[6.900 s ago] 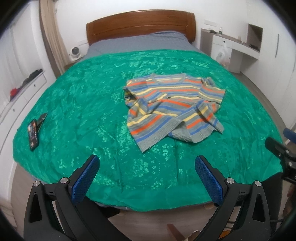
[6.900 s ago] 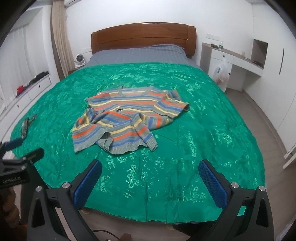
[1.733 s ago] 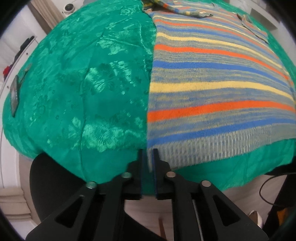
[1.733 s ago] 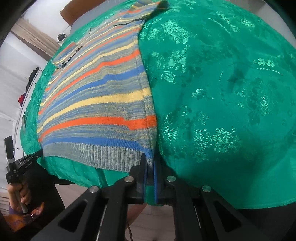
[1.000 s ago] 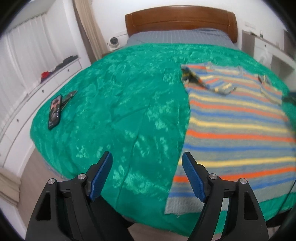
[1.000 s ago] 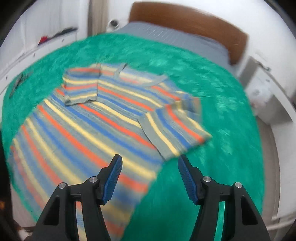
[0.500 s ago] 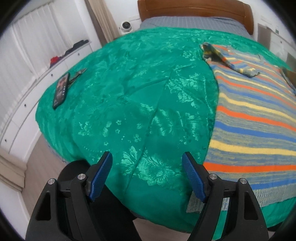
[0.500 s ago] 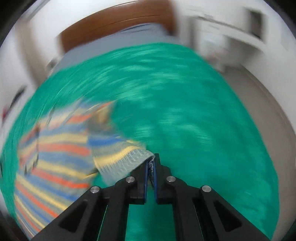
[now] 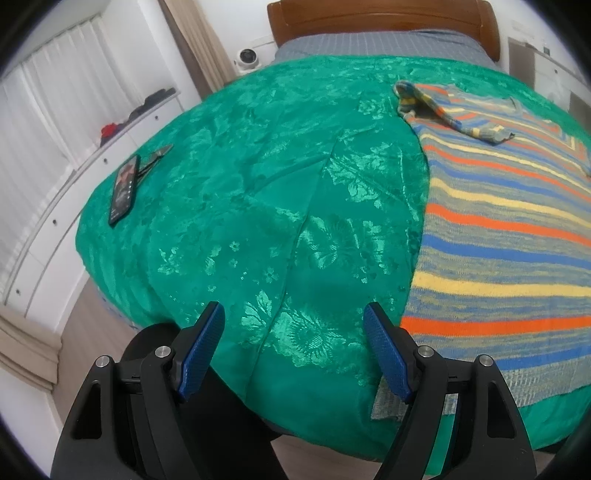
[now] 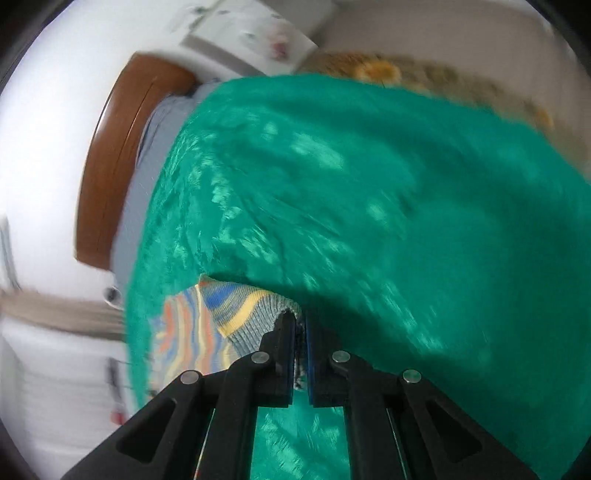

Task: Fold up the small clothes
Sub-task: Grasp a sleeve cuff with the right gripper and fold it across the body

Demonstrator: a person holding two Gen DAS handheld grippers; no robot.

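A striped knit sweater (image 9: 509, 229) in grey, orange, blue and yellow lies spread flat on the green bedspread (image 9: 280, 192), its ribbed hem at the near bed edge. Its left sleeve (image 9: 439, 110) is folded onto the chest. My left gripper (image 9: 293, 349) is open and empty, just left of the hem corner. My right gripper (image 10: 300, 328) is shut on the ribbed cuff of the sweater's right sleeve (image 10: 251, 314) and holds it lifted over the bedspread (image 10: 406, 221). The right wrist view is blurred and tilted.
A phone (image 9: 123, 189) and a small tool lie near the bed's left edge. A wooden headboard (image 9: 380, 16) and grey sheet are at the far end. White drawers (image 9: 55, 199) run along the left wall. A white desk stands at the right.
My right gripper, shut on the sleeve cuff, has swung round and tilted with it. My left gripper stays open beside the hem corner and has shifted slightly.
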